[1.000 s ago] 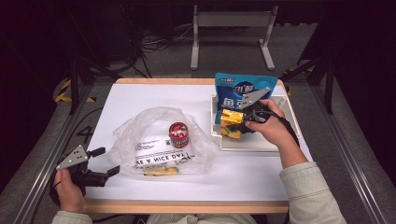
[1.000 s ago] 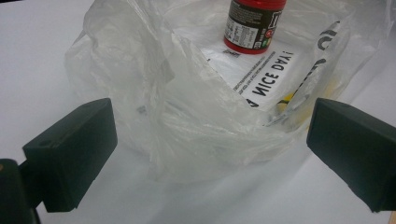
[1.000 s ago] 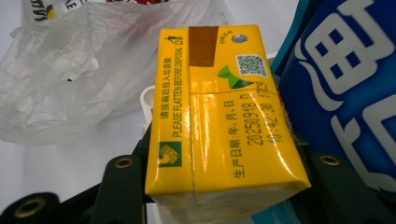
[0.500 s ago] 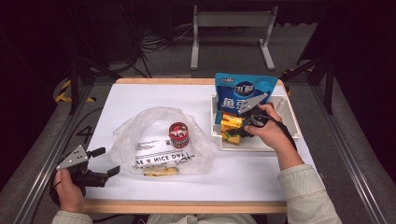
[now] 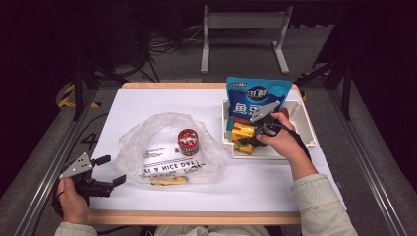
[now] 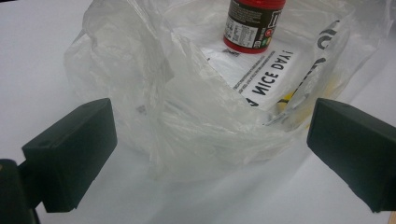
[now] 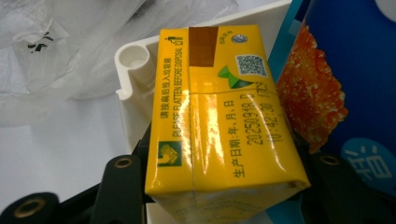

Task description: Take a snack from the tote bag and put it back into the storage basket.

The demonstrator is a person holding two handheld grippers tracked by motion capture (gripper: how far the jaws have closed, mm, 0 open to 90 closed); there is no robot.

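Right gripper (image 5: 252, 132): over the white tray (image 5: 309, 132) at the right side of the table (image 5: 162, 101); jaws closed on a yellow carton (image 7: 219, 121), one jaw pressed to each long side, carton end facing the camera in the right gripper view. Carton position: held at the tray's left edge, just beside the tray's corner post, in front of the blue pouch (image 5: 256, 96). Second yellow carton (image 5: 244, 146) lying in the tray below the held one.

Blue pouch: standing upright at the far end of the tray, leaning on its rim; orange picture panel visible just beside the carton in the right gripper view.

Left gripper (image 5: 109, 170): near the front left corner of the table, held low by the left hand (image 5: 74, 201); jaws wide apart, nothing between them, pointed at the plastic bag (image 6: 196, 107) and not touching it.

Plastic bag: clear, crumpled, mouth open, lying mid-table, well apart from the tray. Contents: red can (image 5: 187, 141) standing upright; something yellow at the near edge, too blurred to name. Printed lettering on the bag's lower panel.
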